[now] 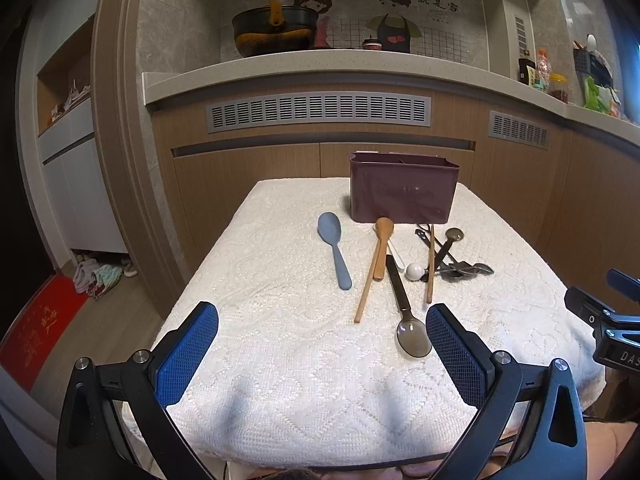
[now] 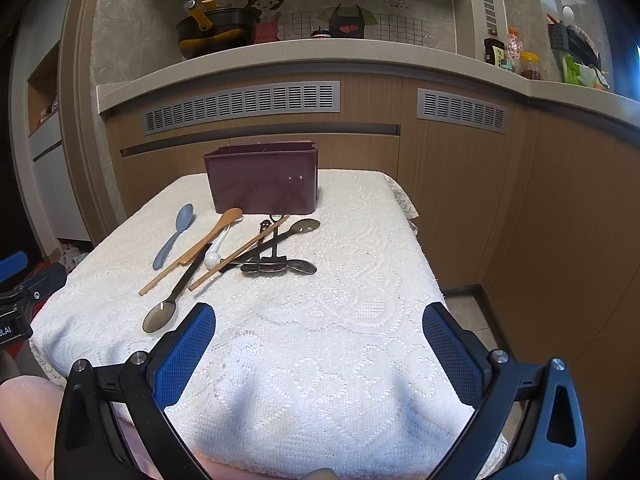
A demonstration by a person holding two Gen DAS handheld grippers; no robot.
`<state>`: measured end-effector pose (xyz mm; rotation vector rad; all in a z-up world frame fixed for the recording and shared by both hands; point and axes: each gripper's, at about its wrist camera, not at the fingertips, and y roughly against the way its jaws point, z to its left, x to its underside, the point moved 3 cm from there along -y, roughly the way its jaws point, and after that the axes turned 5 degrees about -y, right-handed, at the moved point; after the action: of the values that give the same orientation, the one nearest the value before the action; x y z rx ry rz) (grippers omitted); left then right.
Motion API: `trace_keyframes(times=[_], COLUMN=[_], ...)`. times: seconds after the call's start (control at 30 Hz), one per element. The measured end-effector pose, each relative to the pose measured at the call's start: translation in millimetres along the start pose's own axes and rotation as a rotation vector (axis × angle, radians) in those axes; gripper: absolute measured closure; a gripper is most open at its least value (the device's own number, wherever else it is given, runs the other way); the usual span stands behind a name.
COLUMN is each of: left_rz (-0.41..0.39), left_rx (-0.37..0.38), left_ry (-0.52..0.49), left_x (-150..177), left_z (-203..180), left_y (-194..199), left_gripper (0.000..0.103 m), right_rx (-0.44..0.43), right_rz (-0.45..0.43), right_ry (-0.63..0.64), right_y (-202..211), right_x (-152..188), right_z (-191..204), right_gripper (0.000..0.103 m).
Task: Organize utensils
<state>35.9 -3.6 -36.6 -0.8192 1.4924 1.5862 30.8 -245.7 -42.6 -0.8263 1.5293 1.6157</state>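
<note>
Both the left gripper and the right gripper are held spread apart, empty, above the near table edge. The utensils lie scattered just before the maroon holder at the far end. Floor slippers are seen only in the left view.

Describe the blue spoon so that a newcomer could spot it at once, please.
Find the maroon utensil box at the white-clothed table's far end. The blue spoon lies alone, leftmost of the utensils, the only blue one.
</note>
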Motion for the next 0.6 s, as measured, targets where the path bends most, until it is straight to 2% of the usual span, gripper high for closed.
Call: trace_keyframes(times=[0.6], left_rz=[0.005], left_rx=[0.001], left_ry=[0.0], left_x=[-1.7], left_z=[0.9], left_y=[-0.7], left_gripper=[0.0], right_rx=[-0.002], right_rz=[0.012], right_ry=[0.001], right_y=[-3.5], right_x=[-0.4], right_z=[1.4], right_gripper=[0.0])
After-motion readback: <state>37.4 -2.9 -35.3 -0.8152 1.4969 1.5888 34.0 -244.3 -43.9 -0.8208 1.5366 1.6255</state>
